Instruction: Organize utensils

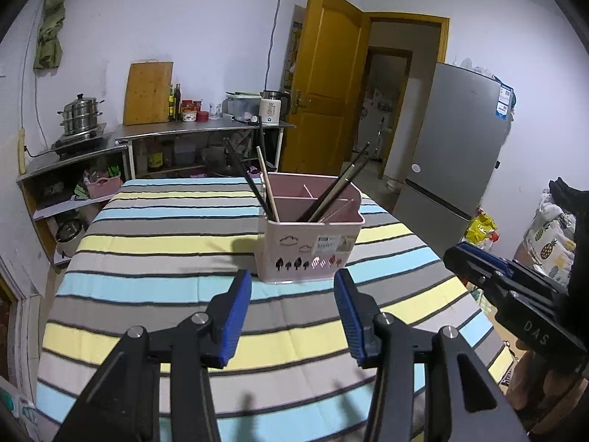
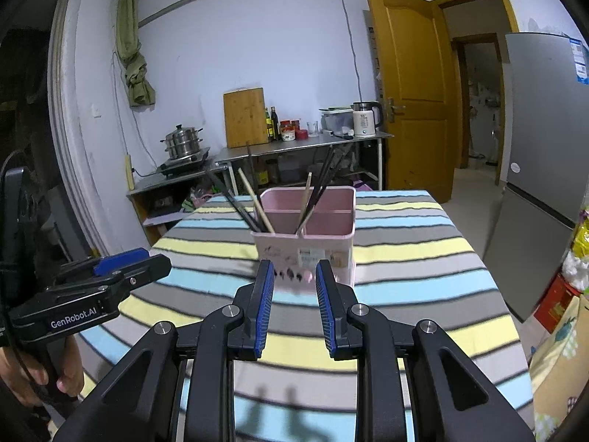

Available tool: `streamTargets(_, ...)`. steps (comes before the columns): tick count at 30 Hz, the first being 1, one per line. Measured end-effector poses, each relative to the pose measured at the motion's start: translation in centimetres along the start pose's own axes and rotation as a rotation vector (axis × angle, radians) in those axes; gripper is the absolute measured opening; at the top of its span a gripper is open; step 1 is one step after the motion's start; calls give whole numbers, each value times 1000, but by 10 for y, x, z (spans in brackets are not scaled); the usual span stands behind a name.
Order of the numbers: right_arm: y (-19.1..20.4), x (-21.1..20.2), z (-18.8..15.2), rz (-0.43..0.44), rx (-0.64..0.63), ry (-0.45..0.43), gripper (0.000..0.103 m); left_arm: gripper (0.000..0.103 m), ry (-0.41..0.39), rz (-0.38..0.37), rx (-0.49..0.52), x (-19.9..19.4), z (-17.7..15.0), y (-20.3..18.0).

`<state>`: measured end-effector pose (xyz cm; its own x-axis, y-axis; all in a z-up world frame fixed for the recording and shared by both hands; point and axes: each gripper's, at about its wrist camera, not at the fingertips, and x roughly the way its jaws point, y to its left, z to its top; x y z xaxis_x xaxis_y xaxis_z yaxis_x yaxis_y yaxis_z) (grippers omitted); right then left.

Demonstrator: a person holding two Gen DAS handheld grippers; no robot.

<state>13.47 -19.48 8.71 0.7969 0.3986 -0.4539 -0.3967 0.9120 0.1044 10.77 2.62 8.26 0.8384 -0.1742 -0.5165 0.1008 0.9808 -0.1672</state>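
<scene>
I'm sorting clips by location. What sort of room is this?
Most likely a home kitchen with a dining table: a steamer pot on a cooktop, a fridge, and a cutting board leaning on the wall by bottles.

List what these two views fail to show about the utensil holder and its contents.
- Holder front, right wrist view: blurred; label unreadable.
- Chopsticks lower ends, both views: hidden by the walls.
- Compartment floors, both views: hidden by the walls.
- Holder's label, left wrist view: print too small.
</scene>
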Motion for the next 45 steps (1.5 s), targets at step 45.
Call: streamTargets(45, 18, -35, -52, -12, -11, -4, 24, 49, -39, 22, 53, -41, -54, -37)
